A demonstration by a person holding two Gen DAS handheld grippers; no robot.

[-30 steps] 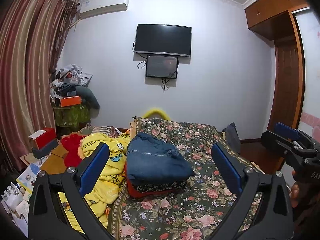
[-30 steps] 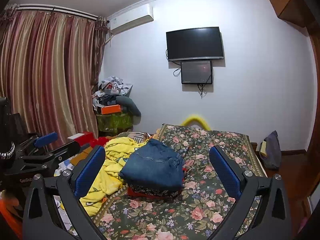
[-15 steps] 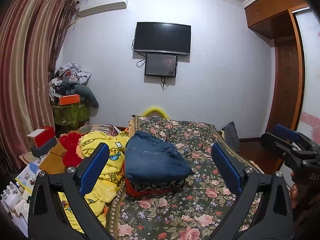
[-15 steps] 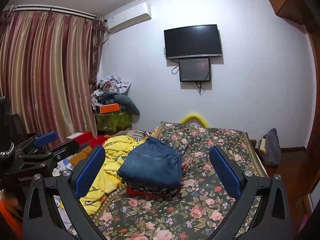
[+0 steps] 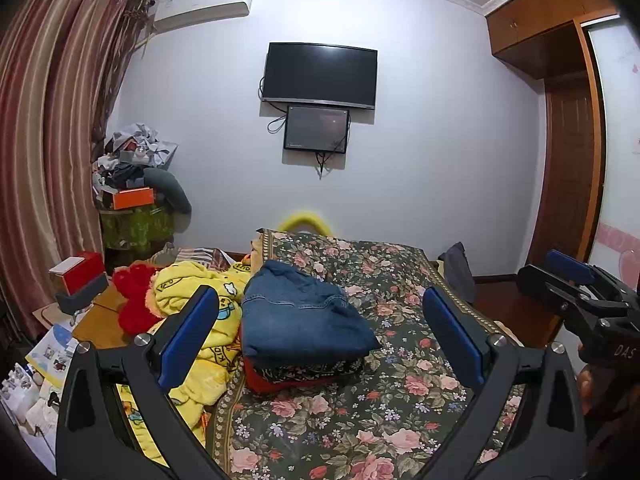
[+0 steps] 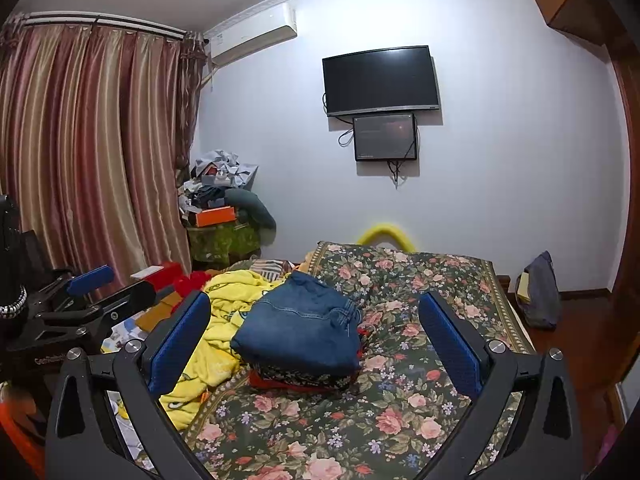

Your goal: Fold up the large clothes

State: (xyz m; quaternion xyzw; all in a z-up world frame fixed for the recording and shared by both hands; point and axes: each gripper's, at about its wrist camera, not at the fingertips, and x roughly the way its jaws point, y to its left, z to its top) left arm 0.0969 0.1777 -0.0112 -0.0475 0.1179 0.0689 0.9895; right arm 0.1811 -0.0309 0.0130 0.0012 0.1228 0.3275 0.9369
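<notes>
Left gripper (image 5: 320,328): released, blue-padded fingers (image 5: 188,336) spread wide and holding nothing — it hangs above the near end of the bed, well apart from the clothes.
Right gripper (image 6: 316,332): also released and empty, fingers wide apart; in the left wrist view its body shows at the right edge, level with the left one.
Curtain (image 6: 80,152): striped red and gold, covering the far left of the room.
Corner pile (image 5: 136,184): clutter stacked on a green-covered stand, with an orange box in it, beside the curtain.
Red box (image 5: 78,272): at the left of the bed, near a red plush item (image 5: 134,300).
Yellow blanket (image 5: 192,300): crumpled along the left edge of the bed, printed with cartoon figures, touching the stack on its left side.
Folded jeans (image 5: 300,316): blue denim, folded into a thick block — it lies on top of a dark patterned garment (image 5: 312,370) and a red garment (image 5: 272,382), forming one stack left of the bed's middle.
Bed (image 5: 400,400): covered by a dark floral spread; a yellow curved piece (image 5: 304,218) rises at its far end.
Wall screens: a large black television (image 5: 320,74) with a smaller screen (image 5: 316,128) hung right under it.
Dark bag (image 6: 540,292): on the floor just beside the bed's right side.
Wardrobe (image 5: 560,120): brown wood, at the far right.
</notes>
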